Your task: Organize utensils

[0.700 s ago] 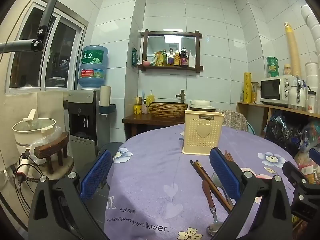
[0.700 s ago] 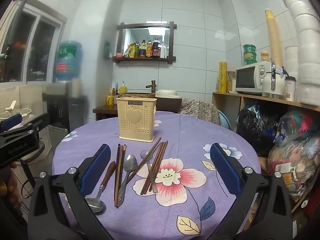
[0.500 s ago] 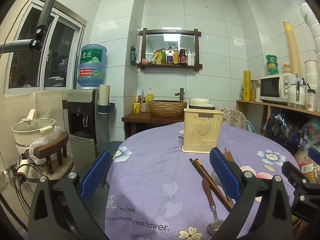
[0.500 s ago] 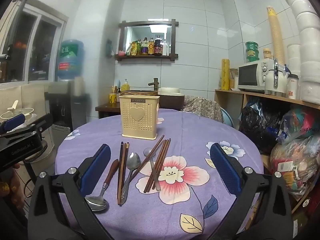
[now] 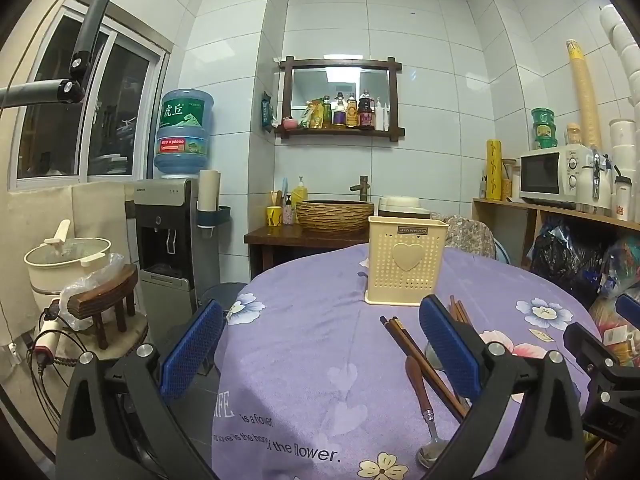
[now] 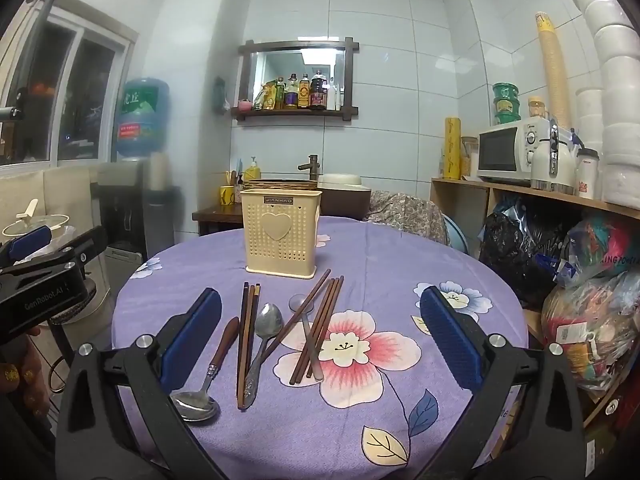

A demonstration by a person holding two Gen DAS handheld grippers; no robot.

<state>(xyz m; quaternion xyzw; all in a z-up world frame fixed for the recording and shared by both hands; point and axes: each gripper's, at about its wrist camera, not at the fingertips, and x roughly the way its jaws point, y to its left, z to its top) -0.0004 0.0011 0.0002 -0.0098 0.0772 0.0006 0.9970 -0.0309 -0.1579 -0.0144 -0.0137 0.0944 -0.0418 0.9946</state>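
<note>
Cream perforated utensil holder (image 6: 281,236) upright; dark chopsticks (image 6: 318,330), spoons (image 6: 262,354) scattered, maybe overlapping. Both hand-held grippers (image 6: 320,336) (image 5: 320,346) wide open, empty.

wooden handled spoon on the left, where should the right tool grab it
Grip the wooden-handled spoon at mid-handle, coming straight down from above, jaws closing across its width. It lies flat on the tablecloth, handle pointing toward the cream holder, bowl nearest the camera. The chopsticks lie close on its right, so clearance there looks tight. The right tool is open.
</note>
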